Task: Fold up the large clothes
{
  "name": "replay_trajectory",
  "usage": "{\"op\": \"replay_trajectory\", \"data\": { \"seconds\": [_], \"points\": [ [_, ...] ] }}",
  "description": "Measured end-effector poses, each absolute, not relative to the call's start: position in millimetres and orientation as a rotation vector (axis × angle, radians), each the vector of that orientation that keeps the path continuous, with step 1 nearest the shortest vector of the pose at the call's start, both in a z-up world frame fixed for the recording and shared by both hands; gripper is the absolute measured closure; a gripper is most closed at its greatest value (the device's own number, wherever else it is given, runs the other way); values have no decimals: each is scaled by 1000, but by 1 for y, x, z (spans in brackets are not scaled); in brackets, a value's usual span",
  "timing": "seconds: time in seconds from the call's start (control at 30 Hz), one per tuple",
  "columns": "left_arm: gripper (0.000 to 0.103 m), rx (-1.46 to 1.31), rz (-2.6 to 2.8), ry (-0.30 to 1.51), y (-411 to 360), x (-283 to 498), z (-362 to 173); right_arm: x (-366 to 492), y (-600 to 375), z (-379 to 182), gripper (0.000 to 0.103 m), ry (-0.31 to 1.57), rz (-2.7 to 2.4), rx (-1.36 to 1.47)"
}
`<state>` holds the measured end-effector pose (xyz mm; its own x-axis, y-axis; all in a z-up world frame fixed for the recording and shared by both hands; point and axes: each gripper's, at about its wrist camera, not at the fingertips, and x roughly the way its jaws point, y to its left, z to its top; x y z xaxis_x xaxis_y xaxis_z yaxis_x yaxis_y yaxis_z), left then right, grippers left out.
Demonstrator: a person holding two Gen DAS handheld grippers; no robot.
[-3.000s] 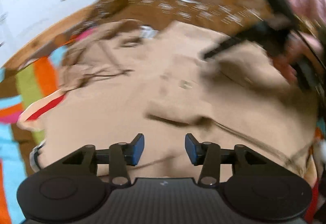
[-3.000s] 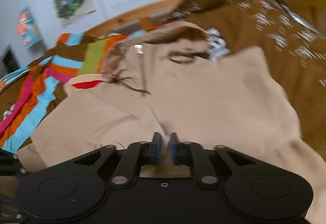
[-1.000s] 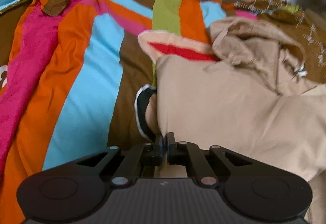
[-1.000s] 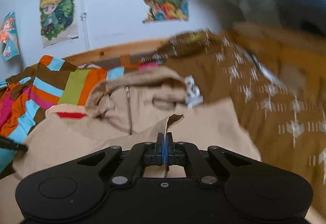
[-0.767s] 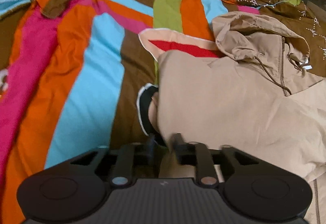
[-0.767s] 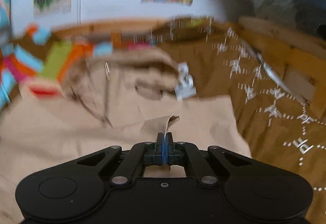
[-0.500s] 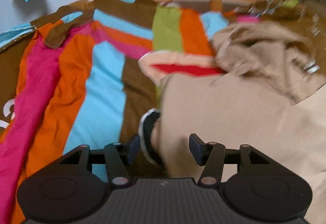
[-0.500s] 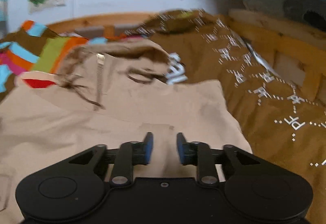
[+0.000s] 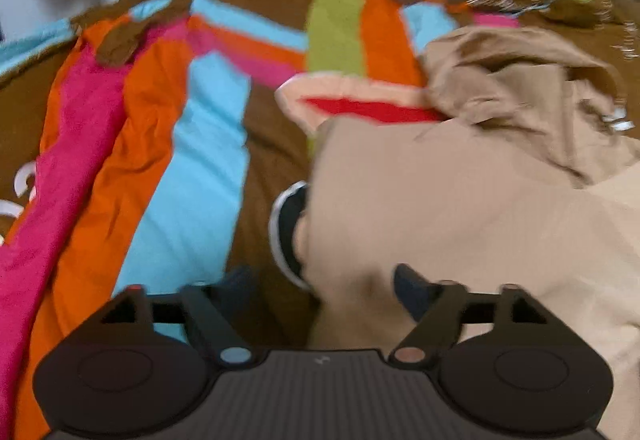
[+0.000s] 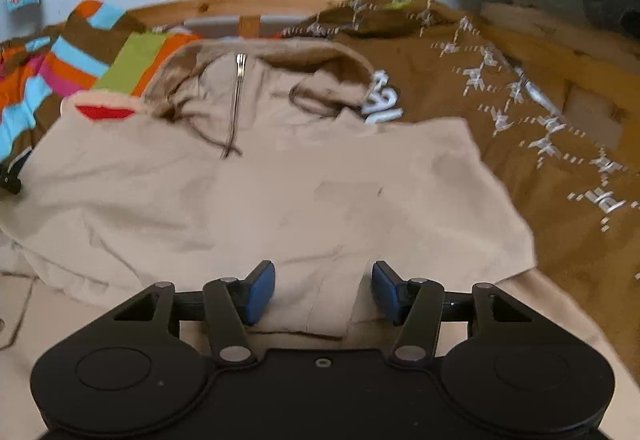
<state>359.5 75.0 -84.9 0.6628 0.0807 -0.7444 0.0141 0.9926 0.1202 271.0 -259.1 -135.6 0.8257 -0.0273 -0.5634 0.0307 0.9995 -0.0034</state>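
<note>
A beige hooded jacket [image 10: 256, 183] lies spread on the bed, hood and zip toward the headboard. Its folded-over left edge [image 9: 440, 207] fills the right half of the left wrist view. My left gripper [image 9: 320, 290] hangs over that edge with its jaws opening wide; the cloth corner lies loose between them, untouched by the pads. My right gripper [image 10: 323, 290] sits low over the jacket's folded edge, jaws opening, blue pads [image 10: 260, 292] clear of the fabric lying between them.
A striped multicolour blanket [image 9: 168, 143] covers the bed to the left. A brown patterned cover [image 10: 540, 127] lies to the right. A wooden headboard [image 10: 224, 5] and a wall with posters stand beyond. A wooden side rail [image 10: 560, 39] runs along the right.
Both grippers were shut on the jacket's edge one second ago and have let it go, jaws spreading. The right gripper sank toward the bed, and the cloth now rests flat.
</note>
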Motion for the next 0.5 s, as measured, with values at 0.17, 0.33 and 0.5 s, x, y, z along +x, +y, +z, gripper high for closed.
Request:
{"op": "replay_trajectory", "data": {
  "seconds": [0.17, 0.33, 0.5],
  "points": [
    [18, 388, -26, 849, 36, 344, -99, 275, -259, -143, 44, 652, -18, 9],
    [13, 441, -23, 921, 35, 350, -124, 272, -257, -152, 35, 638, -23, -30],
    [12, 313, -22, 955, 52, 358, -110, 271, -268, -151, 30, 635, -22, 36]
  ]
}}
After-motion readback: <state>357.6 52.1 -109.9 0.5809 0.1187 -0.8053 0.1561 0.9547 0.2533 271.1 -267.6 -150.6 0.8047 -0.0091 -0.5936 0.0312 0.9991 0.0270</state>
